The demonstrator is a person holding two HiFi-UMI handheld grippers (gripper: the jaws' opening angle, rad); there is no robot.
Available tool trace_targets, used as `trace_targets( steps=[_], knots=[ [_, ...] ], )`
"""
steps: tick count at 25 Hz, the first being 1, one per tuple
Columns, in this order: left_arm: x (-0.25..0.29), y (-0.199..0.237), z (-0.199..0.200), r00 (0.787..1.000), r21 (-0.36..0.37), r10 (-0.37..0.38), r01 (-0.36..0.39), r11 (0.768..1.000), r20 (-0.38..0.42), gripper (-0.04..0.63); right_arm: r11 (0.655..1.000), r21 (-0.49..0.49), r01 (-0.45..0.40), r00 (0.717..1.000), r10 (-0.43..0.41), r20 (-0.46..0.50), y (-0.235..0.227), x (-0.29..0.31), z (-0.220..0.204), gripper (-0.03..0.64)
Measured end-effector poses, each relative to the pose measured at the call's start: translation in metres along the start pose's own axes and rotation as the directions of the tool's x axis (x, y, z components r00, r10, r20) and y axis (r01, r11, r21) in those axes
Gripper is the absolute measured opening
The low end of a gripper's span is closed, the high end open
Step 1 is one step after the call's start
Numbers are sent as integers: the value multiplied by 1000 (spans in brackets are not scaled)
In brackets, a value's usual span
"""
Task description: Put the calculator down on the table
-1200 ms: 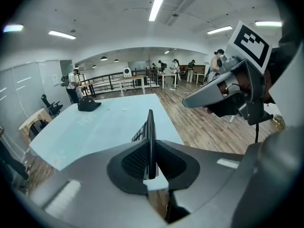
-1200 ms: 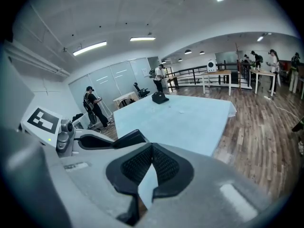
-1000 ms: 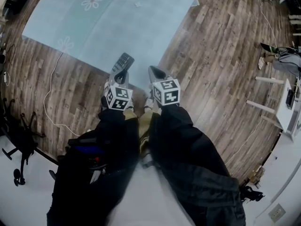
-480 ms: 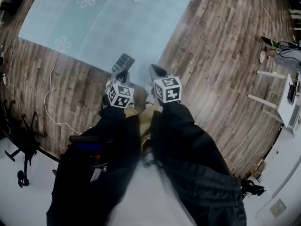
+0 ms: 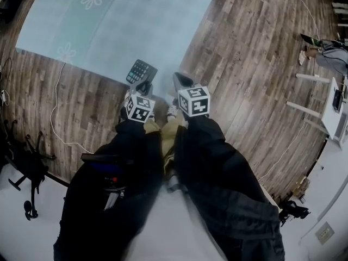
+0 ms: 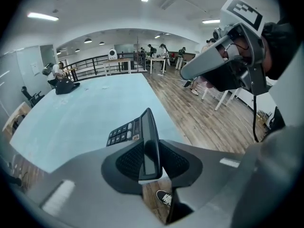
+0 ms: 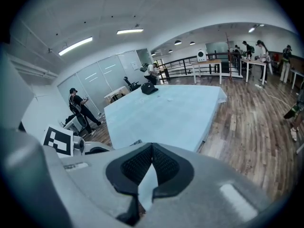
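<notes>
The dark calculator (image 5: pixel 141 70) lies tilted over the near edge of the pale blue table (image 5: pixel 109 31), its keys showing. My left gripper (image 5: pixel 143 86) is just behind it. In the left gripper view the calculator (image 6: pixel 124 132) stands on edge between the pads, leaning left, while the jaws are opening around it. The table (image 6: pixel 85 113) spreads out ahead. My right gripper (image 5: pixel 179 82) hangs beside the left one over the table's corner, also visible from the left gripper view (image 6: pixel 218 68). Its pads (image 7: pixel 137 163) meet at the tips with nothing between them.
Wooden floor surrounds the table. A white cable (image 5: pixel 57 107) trails on the floor at left, near a black stand (image 5: pixel 24 167). White furniture (image 5: pixel 331 118) stands at far right. A black bag (image 7: pixel 149 89) sits on the table's far end. People (image 7: pixel 78 106) stand in the background.
The left gripper has sunk toward the table's near edge. The calculator has tipped from edge-on to showing its keys, its far end now over the tabletop. The right gripper has barely moved.
</notes>
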State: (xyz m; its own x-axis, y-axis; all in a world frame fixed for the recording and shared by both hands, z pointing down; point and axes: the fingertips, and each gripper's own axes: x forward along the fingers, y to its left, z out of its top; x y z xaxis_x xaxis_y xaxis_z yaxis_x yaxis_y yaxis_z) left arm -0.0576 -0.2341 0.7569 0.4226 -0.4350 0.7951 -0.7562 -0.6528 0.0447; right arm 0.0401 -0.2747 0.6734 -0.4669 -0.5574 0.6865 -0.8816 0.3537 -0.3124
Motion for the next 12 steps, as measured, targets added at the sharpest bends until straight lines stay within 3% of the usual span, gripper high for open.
trace_targets(
  steps=[12],
  knots=[
    [18, -15, -12, 998, -29, -47, 46, 999, -40, 122, 1000, 17, 16, 1000, -16, -15, -7, -7, -13, 0]
  ],
)
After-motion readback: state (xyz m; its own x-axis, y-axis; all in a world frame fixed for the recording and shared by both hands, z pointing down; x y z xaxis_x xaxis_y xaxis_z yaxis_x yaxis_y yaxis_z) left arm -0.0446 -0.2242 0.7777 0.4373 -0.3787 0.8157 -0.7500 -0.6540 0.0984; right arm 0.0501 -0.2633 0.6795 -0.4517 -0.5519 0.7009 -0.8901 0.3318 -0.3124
